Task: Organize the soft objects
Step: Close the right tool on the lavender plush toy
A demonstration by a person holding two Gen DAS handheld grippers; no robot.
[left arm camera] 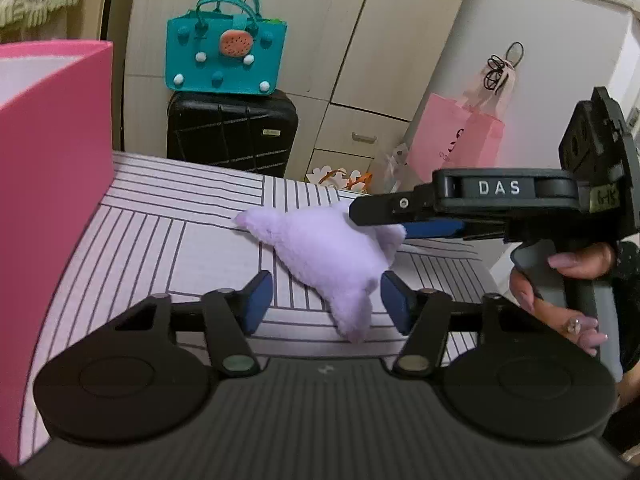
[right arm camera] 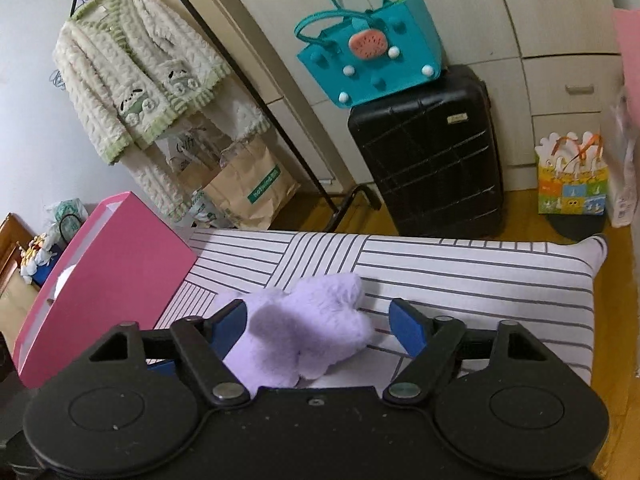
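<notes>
1. A lilac plush (left arm camera: 328,256) lies on the striped bed (left arm camera: 180,216), right of a pink box (left arm camera: 52,160).
2. The left gripper (left arm camera: 326,300) has its blue pads apart, astride the plush's near tip; neither pad presses it.
3. The right gripper (right arm camera: 320,328) also stands open around the plush (right arm camera: 304,332): its left pad sits against the fur, its right pad is clear.
4. In the left view that gripper (left arm camera: 380,220) reaches in from the right, fingers at the plush's far side, with a hand (left arm camera: 568,292) on its grip.
5. Behind the bed, a teal bag (right arm camera: 372,56) sits on a black suitcase (right arm camera: 432,152).
6. A fleece jacket (right arm camera: 132,76) hangs on the left.
</notes>
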